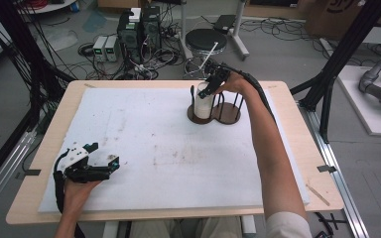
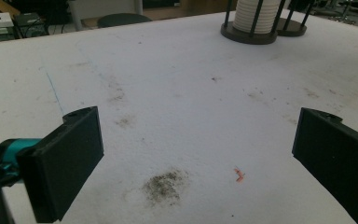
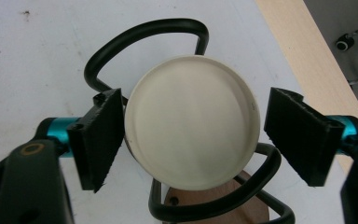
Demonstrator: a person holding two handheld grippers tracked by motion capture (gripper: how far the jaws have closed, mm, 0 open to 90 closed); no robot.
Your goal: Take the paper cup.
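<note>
Right hand-held gripper [image 3: 193, 135] above the stack of white plates [image 3: 192, 122]

Jaws apart, straddling the top plate's rim from overhead; the stack stands upright in its wire rack [image 3: 140, 39]. Left hand-held gripper [image 1: 101, 161] rests spread, well apart.

Plate stack [image 1: 204, 105] in rack [image 1: 226, 113], far right on mat [image 1: 144, 148].

One white stack of plates [image 1: 204, 105] stands in one dark rack [image 1: 226, 114]; the rack has two round bays. Two grippers show: left gripper [image 1: 110, 162]; right gripper [image 1: 209, 85].
</note>
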